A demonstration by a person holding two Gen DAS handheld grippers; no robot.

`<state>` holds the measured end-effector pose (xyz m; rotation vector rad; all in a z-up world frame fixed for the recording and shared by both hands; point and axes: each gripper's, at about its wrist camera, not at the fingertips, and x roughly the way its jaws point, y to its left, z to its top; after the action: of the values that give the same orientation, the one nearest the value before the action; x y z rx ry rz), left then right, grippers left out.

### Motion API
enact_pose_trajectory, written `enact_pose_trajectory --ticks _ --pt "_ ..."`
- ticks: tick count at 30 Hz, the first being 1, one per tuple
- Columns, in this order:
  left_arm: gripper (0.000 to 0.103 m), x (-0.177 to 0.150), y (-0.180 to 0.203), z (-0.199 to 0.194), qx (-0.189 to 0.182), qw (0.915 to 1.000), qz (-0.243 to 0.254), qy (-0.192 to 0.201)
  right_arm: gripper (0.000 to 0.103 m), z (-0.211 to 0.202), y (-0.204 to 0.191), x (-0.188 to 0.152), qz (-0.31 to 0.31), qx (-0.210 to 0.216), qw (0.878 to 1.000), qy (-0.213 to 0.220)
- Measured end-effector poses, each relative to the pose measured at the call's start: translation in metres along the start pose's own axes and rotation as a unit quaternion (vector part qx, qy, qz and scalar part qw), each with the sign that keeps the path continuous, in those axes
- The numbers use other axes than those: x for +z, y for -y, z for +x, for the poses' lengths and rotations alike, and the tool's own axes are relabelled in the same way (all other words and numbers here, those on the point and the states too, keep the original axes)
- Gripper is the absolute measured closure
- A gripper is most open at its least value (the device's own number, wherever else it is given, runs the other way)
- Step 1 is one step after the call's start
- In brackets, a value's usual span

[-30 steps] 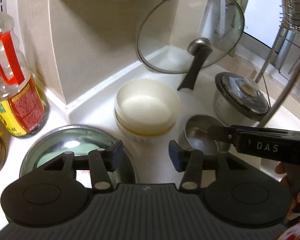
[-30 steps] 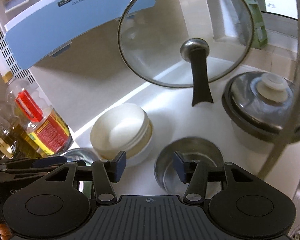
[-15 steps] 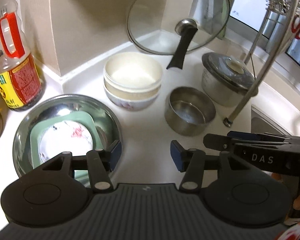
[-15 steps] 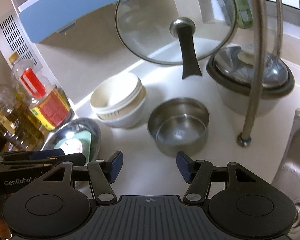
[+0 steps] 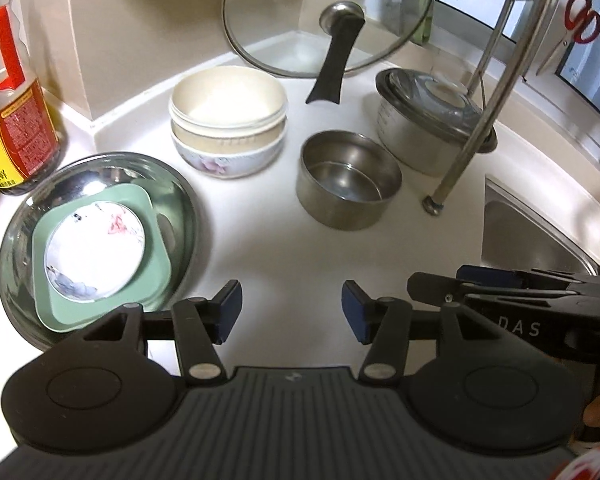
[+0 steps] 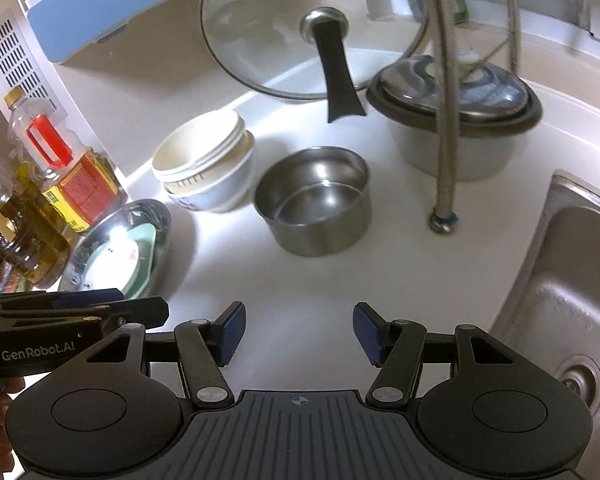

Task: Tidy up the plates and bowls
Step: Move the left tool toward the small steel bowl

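Crockery sat sorted by shape on the white counter (image 5: 284, 240): nested cream bowls (image 5: 228, 100) at eleven o'clock, seemingly three, atop a floral porcelain one. At nine o'clock a shiny steel basin (image 5: 100, 168) cradled a square green plate (image 5: 156, 248) and a round painted dish (image 5: 96, 248), largest lowest for stability. The straight-walled steel bowl (image 6: 316, 204) stood alone at one o'clock. Left gripper (image 5: 291, 311) and right gripper (image 6: 299, 333) hung released, empty, above bare counter.

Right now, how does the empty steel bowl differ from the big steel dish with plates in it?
The steel bowl is deep, straight-walled and empty; the steel dish is wide, shallow and holds a green square plate with a white plate on it. The bowl sits nearer the sink. Both are shiny metal, upright on the counter.
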<state>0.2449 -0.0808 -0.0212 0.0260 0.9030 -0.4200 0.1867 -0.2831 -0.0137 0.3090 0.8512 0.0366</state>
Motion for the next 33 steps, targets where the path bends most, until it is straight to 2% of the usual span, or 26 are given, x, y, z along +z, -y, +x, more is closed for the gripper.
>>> enact_pose_trajectory --ticks 22,26,33 --pt "0.051 0.008 0.013 0.038 -0.002 0.9996 -0.002 -0.03 0.043 0.019 0.031 -0.001 0.009 -0.036 0.999 -0.016" --pt "0.052 0.015 0.013 0.047 -0.007 0.9997 -0.002 -0.025 0.043 0.025 0.037 0.007 0.017 -0.034 0.999 -0.003" --pt "0.057 0.034 0.015 0.066 -0.013 0.9999 -0.003 -0.008 0.044 0.038 0.036 0.032 0.015 -0.026 0.999 0.044"
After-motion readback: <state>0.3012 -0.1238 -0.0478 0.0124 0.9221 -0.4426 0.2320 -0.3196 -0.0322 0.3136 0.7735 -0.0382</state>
